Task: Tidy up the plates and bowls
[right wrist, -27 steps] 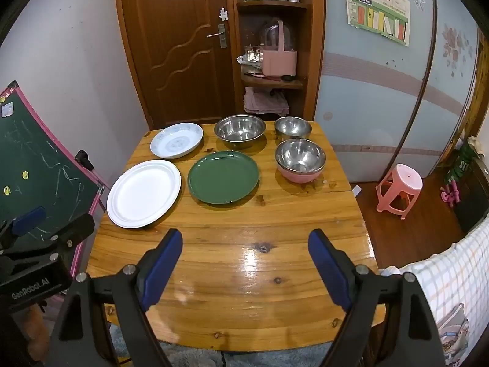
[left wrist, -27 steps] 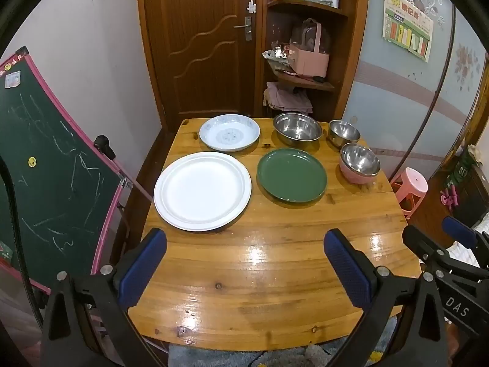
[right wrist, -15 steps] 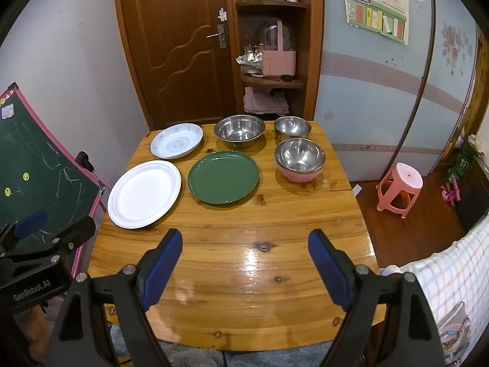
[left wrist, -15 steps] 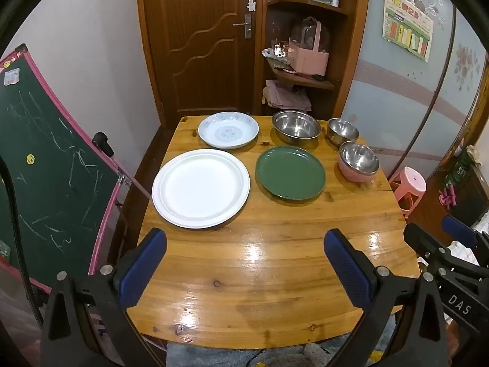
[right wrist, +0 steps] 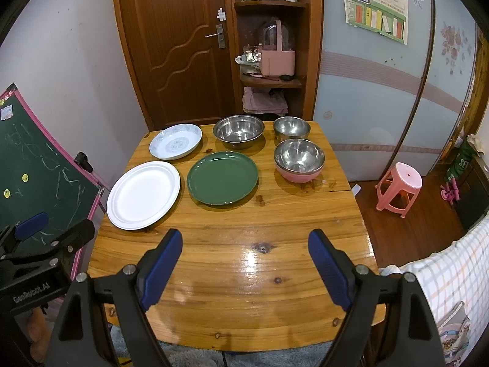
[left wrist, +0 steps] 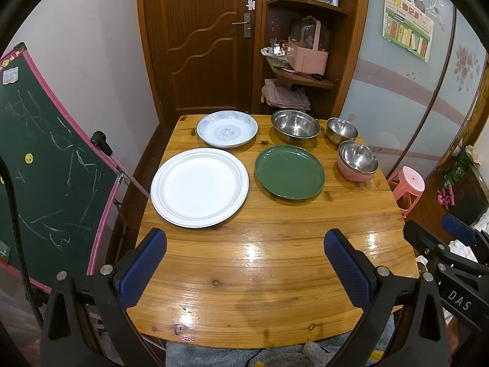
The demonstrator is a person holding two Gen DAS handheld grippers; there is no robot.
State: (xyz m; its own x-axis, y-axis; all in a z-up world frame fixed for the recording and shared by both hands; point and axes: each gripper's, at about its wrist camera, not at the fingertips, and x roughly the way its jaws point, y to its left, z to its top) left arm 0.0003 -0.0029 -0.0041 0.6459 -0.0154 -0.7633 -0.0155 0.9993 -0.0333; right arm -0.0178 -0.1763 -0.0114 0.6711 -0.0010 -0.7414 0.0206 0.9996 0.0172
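On the wooden table [left wrist: 262,269] lie a large white plate [left wrist: 199,187], a green plate [left wrist: 289,175], a blue-patterned plate [left wrist: 226,128], a large steel bowl [left wrist: 294,124], a small steel bowl [left wrist: 341,129] and a steel bowl nested in a pink bowl [left wrist: 357,161]. The right wrist view shows the same white plate [right wrist: 143,194], green plate [right wrist: 222,177] and pink-and-steel bowl [right wrist: 299,159]. My left gripper [left wrist: 244,269] and right gripper [right wrist: 244,269] are both open and empty, above the table's near edge, well short of the dishes.
A green chalkboard [left wrist: 45,165] leans left of the table. A pink stool [right wrist: 398,188] stands on the floor at the right. A wooden door [left wrist: 198,39] and corner shelves [left wrist: 299,70] are behind the table. Checked cloth [right wrist: 452,269] is at the near right.
Both views have drifted slightly; the dishes sit a little higher in the left wrist view. Nothing on the table has moved and both grippers stay open.
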